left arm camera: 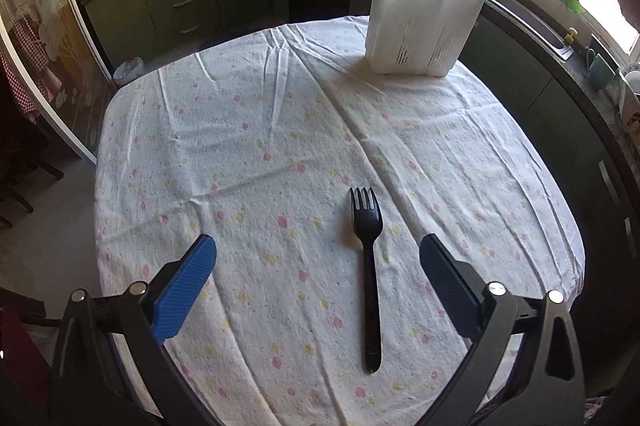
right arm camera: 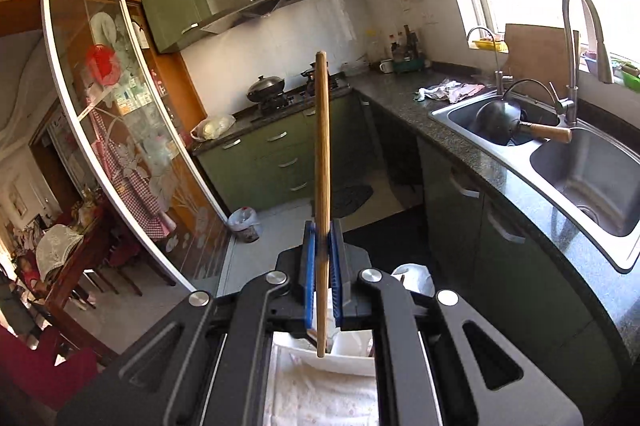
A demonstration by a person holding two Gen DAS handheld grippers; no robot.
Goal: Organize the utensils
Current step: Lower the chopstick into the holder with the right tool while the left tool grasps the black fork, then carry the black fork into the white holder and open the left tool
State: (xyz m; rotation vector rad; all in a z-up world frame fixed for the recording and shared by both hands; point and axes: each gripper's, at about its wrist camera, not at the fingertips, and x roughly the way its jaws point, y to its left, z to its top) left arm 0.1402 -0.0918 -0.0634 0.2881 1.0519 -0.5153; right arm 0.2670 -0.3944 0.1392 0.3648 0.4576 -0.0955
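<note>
A black plastic fork (left arm camera: 369,266) lies on the flowered tablecloth (left arm camera: 240,153), tines pointing away, between the open blue fingers of my left gripper (left arm camera: 318,246), which hovers above it and is empty. A white slotted utensil holder (left arm camera: 420,21) stands at the table's far right with wooden sticks standing in it. My right gripper (right arm camera: 322,246) is shut on a wooden chopstick (right arm camera: 322,153), held upright, its lower end over the holder's white rim (right arm camera: 352,350) just below the gripper.
Green kitchen cabinets (left arm camera: 180,1) and a dark counter run behind the table. A steel sink (right arm camera: 580,177) with a black ladle is at the right. A glass sliding door (right arm camera: 120,129) stands at the left. The table's edges drop off left and right.
</note>
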